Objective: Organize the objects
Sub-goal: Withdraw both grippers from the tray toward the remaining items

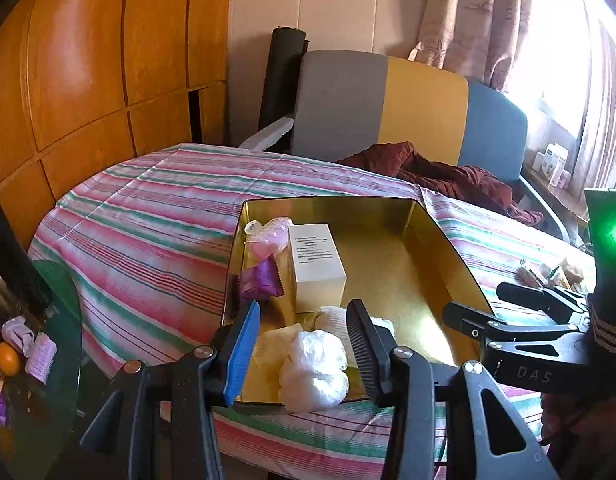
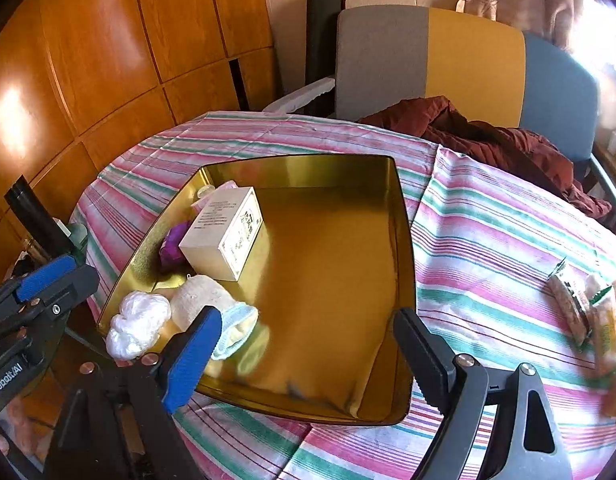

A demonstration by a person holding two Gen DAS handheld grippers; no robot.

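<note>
L wrist: left gripper (image 1: 304, 344) jaws apart over gold tin (image 1: 440, 236), white bag (image 1: 314, 376) between pads, grip can't tell.
R wrist: right gripper (image 2: 308, 344) spread wide, empty; white box (image 2: 222, 234) inside tin, snack packs (image 2: 588, 312) on striped cloth (image 2: 488, 232).

Striped cloth-covered table (image 2: 488, 248): gold tin (image 2: 404, 208), snack packets (image 2: 588, 312).

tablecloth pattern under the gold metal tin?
Pink, green and white stripes on the striped tablecloth under the gold metal tin; clearest in the right wrist view.
</note>
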